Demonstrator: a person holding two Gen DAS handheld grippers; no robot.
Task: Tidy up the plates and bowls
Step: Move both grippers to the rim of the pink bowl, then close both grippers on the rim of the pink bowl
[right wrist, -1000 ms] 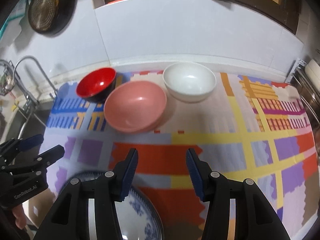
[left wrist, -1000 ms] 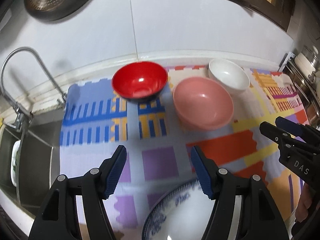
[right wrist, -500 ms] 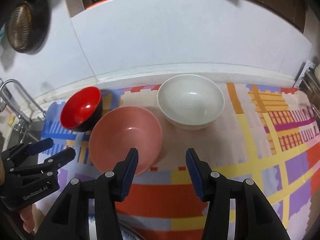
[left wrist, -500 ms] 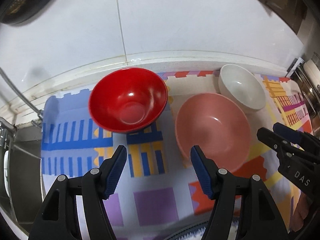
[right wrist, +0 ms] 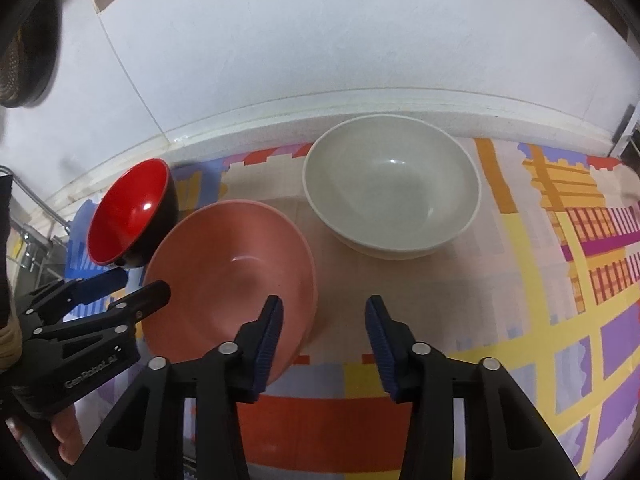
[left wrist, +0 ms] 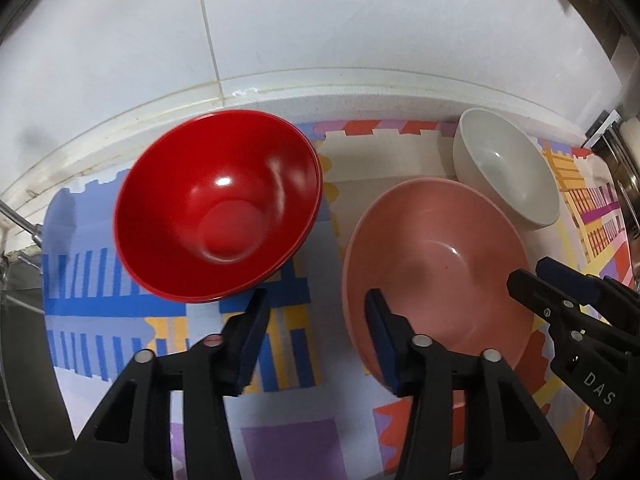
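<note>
Three bowls stand on a colourful mat: a red bowl (left wrist: 218,208) (right wrist: 128,212) at the left, a wide pink bowl (left wrist: 436,272) (right wrist: 232,276) in the middle, and a white bowl (left wrist: 504,168) (right wrist: 392,184) behind it to the right. My left gripper (left wrist: 316,308) (right wrist: 132,288) hovers over the gap between the red and pink bowls. Its jaws are closing, with the pink bowl's left rim between them but not pressed. My right gripper (right wrist: 324,308) (left wrist: 532,276) hangs over the pink bowl's right rim, its jaws also closing without touching it.
A white tiled wall (left wrist: 320,20) rises just behind the bowls, along the counter's raised back edge (right wrist: 360,100). A sink and a tap pipe (left wrist: 20,232) lie to the left. A metal strainer (right wrist: 24,52) hangs at the upper left. A rack (left wrist: 624,152) stands at the far right.
Both grippers have moved forward and down towards the bowls, which now look much larger. The blue-patterned plate has dropped out of view below. Both pairs of jaws have narrowed.
</note>
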